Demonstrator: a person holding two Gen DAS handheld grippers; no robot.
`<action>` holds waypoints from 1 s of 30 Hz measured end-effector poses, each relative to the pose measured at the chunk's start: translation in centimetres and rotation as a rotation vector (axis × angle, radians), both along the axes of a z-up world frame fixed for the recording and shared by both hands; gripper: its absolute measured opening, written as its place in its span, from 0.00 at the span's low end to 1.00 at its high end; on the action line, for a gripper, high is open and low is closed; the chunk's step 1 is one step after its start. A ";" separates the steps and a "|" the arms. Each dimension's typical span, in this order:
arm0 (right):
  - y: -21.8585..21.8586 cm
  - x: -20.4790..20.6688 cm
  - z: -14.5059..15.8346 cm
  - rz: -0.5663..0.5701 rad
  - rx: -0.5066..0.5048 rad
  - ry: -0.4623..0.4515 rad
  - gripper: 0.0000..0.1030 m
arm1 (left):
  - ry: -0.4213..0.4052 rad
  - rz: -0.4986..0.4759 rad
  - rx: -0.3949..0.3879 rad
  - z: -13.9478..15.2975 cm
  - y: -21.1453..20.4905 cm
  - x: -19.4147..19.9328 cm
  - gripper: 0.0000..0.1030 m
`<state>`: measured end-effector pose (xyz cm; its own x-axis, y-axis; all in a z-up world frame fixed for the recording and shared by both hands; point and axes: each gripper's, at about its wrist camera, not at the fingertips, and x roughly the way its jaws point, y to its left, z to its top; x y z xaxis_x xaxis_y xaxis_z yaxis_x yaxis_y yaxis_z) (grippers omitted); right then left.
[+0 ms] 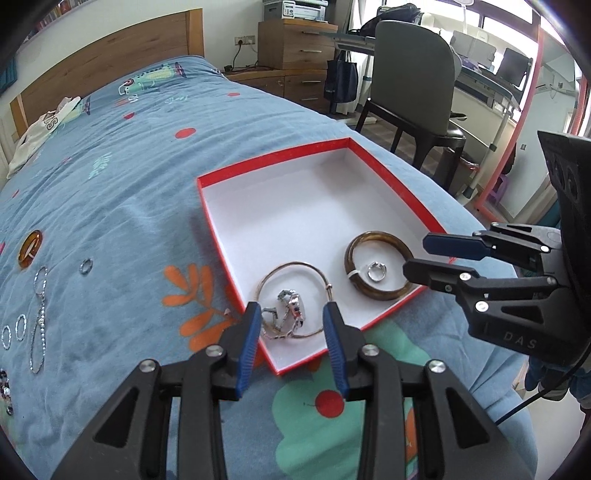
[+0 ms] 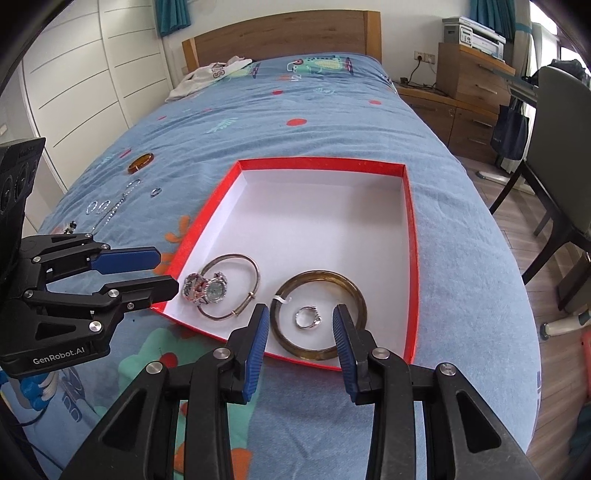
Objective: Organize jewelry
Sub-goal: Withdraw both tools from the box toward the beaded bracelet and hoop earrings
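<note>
so, setting: a bed covered with a blue quilted bedspread [image 2: 369, 147] printed with orange leaves and red dots; a wooden headboard [image 2: 280, 33] at the far end.
box: a shallow red-edged cardboard box with a white floor [image 2: 321, 221] lies flat on the bedspread, near the bed's near end.
in the box, one side: a thin metal bangle with a clasp [image 2: 255, 273], and inside its loop a silver wristwatch with a round dial [image 2: 208, 290] bunched up on its band.
in the box, other side: a thick brown amber-like bangle [image 2: 360, 295] with a small white tag, and a small silver ring [image 2: 308, 317] lying inside it, apart from its rim.
left gripper [image 1: 291, 317]: hangs above the box's near corner, over the watch; blue pads parted, nothing between them, touching nothing.
right gripper [image 2: 301, 321]: hangs above the brown bangle and ring; blue pads spread apart and empty, no contact with either.
still on the bedspread: beside the box lie a flat amber-orange bangle [image 1: 30, 248], a small plain silver ring [image 1: 86, 266], a long sparkly silver chain [image 1: 40, 317] and two twisted silver hoop earrings [image 1: 14, 330].
far end: a white garment [image 2: 210, 75] lies crumpled near the headboard.
room: a grey chair [image 1: 410, 85] and wooden drawers [image 1: 295, 44] stand beside the bed.
</note>
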<state>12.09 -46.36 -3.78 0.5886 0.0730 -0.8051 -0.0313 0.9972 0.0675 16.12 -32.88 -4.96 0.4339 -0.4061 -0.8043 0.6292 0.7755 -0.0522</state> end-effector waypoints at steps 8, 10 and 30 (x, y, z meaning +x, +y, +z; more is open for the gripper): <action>2.6 -0.3 1.1 0.025 0.005 -0.012 0.35 | -0.023 0.068 0.006 1.1 3.6 -0.5 0.32; 3.4 -0.3 1.4 0.034 0.008 -0.016 0.35 | -0.032 0.095 0.011 1.4 4.9 -0.5 0.32; 13.5 0.3 4.3 0.169 0.021 -0.050 0.41 | -0.107 0.362 0.012 4.6 19.0 -1.5 0.37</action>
